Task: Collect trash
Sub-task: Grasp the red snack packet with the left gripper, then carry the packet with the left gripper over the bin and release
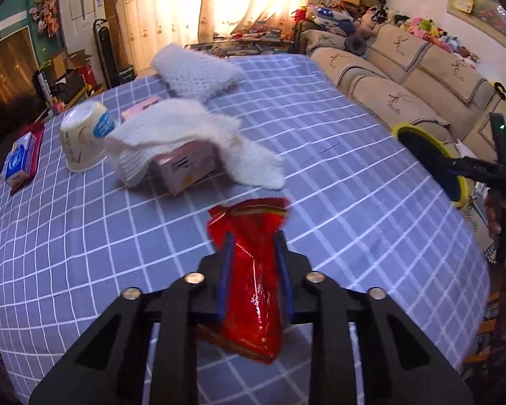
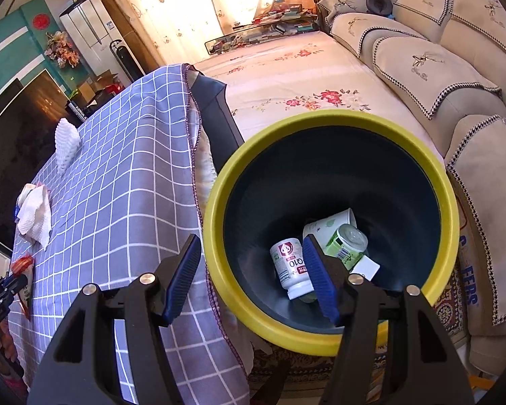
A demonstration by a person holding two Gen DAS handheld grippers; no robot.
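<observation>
My left gripper (image 1: 253, 246) is shut on a red snack wrapper (image 1: 253, 270) and holds it just above the checked tablecloth (image 1: 337, 175). The wrapper also shows at the far left of the right wrist view (image 2: 23, 270). My right gripper (image 2: 249, 270) grips the near rim of a yellow-rimmed dark bin (image 2: 448, 202), one finger inside and one outside. The bin holds a white pill bottle (image 2: 291, 270), a paper cup (image 2: 330, 226) and a green can (image 2: 347, 243). The bin also shows at the right of the left wrist view (image 1: 425, 155).
On the table lie white knitted cloths (image 1: 192, 71), a pink tissue box (image 1: 185, 168) under one cloth, an upturned white cup (image 1: 84, 138) and a blue tissue pack (image 1: 18, 160). A beige sofa (image 1: 404, 77) and a flowered bed (image 2: 303, 77) lie beyond.
</observation>
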